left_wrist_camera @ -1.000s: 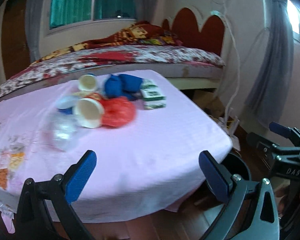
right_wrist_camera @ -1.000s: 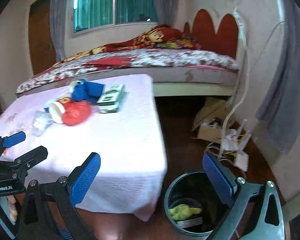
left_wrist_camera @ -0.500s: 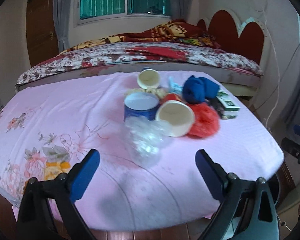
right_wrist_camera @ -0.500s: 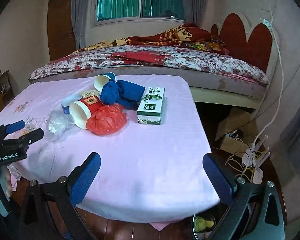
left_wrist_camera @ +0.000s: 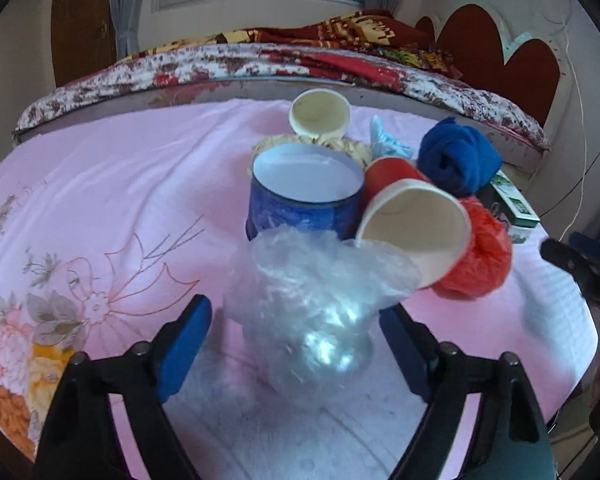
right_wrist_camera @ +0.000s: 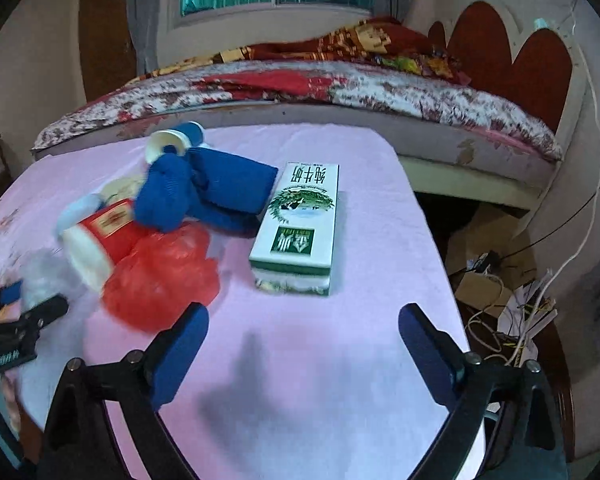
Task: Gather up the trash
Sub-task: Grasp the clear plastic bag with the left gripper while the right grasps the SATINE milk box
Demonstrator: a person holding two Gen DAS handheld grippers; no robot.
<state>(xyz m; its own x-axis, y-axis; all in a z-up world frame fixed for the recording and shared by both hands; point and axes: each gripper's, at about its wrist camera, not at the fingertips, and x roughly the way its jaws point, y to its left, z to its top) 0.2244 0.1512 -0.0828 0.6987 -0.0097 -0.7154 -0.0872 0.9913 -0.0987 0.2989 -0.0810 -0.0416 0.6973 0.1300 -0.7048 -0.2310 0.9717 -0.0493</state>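
A crumpled clear plastic bag [left_wrist_camera: 312, 312] lies on the pink tablecloth [left_wrist_camera: 100, 208], between the blue pads of my left gripper [left_wrist_camera: 296, 336]. Its jaws are closing and the pads do not press the bag. Behind the bag stand a blue cup [left_wrist_camera: 304, 196], a tipped red paper cup [left_wrist_camera: 412, 232], a red plastic bag [left_wrist_camera: 480, 256] and a blue cloth [left_wrist_camera: 456, 160]. My right gripper [right_wrist_camera: 304, 328] hovers over bare cloth just short of a green and white carton [right_wrist_camera: 300, 224]. Its jaws are closing with nothing between them.
A white cup [left_wrist_camera: 320, 116] lies on its side at the back of the pile. A bed [right_wrist_camera: 340, 84] runs behind the table. Cardboard and tangled cables [right_wrist_camera: 500, 292] cover the floor past the table's right edge [right_wrist_camera: 432, 232].
Both grippers moved in over the table. The left one came up around the clear bag and narrowed. The right one swung away from the floor bin toward the carton.
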